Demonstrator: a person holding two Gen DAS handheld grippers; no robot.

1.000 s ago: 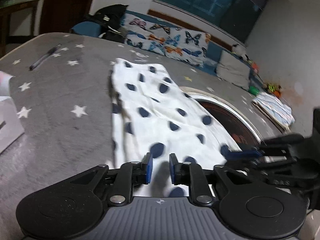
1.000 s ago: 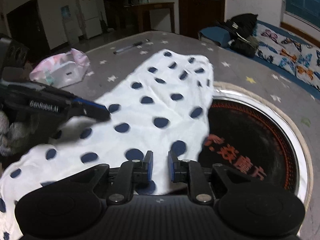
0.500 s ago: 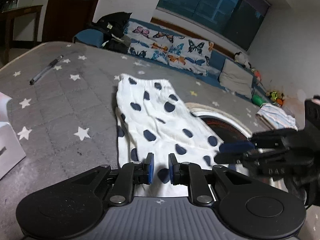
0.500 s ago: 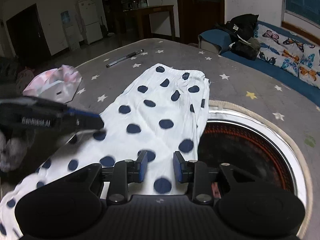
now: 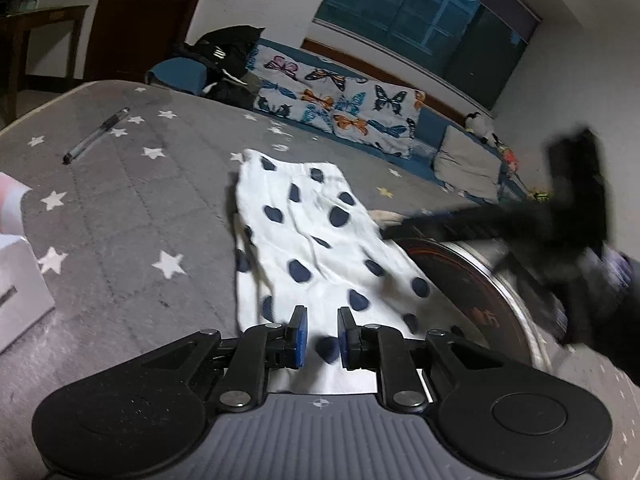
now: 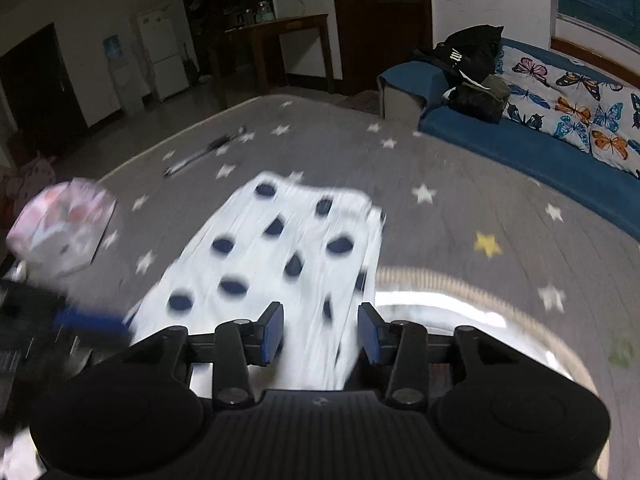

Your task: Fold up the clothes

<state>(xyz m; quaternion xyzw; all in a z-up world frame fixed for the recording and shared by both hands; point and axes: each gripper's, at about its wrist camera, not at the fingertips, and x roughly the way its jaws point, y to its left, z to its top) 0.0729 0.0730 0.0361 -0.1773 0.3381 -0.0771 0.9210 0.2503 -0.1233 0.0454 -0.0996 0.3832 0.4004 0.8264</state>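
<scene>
On the grey star mat: everything lies here
Mat [image 5: 120,220]: grey, quilted, white stars and one yellow star; fills the middle of both views.
Garment [image 5: 316,248]: white cloth with navy dots, laid lengthwise from the 12 o'clock end down to the 6 o'clock end of the mat, partly doubled along its 9 o'clock edge; its near end runs under both claws. Blurred in the right wrist view [image 6: 280,256].
Round plate [image 5: 480,300]: dark disc with a shiny metal rim, at 3 o'clock of the garment; the cloth's edge lies over its rim.
Left claw [image 5: 322,338]: narrow, blue pads a slim gap apart, with cloth seen in the gap; whether the pads press on it I cannot tell.
Right claw [image 6: 320,334]: jaws opening, pads well apart, cloth showing between them but not pinched; seen as a dark blur at 3 o'clock in the left view [image 5: 520,228].
Pen [image 5: 96,136]: at 10 o'clock on the mat, well apart from the garment.
Pink bag [image 6: 64,232]: at 9 o'clock of the garment, blurred.
Sofa [image 6: 540,148]: blue, past the mat at 1 o'clock, with butterfly cushions [image 5: 340,108] and a black bag [image 6: 468,56].
</scene>
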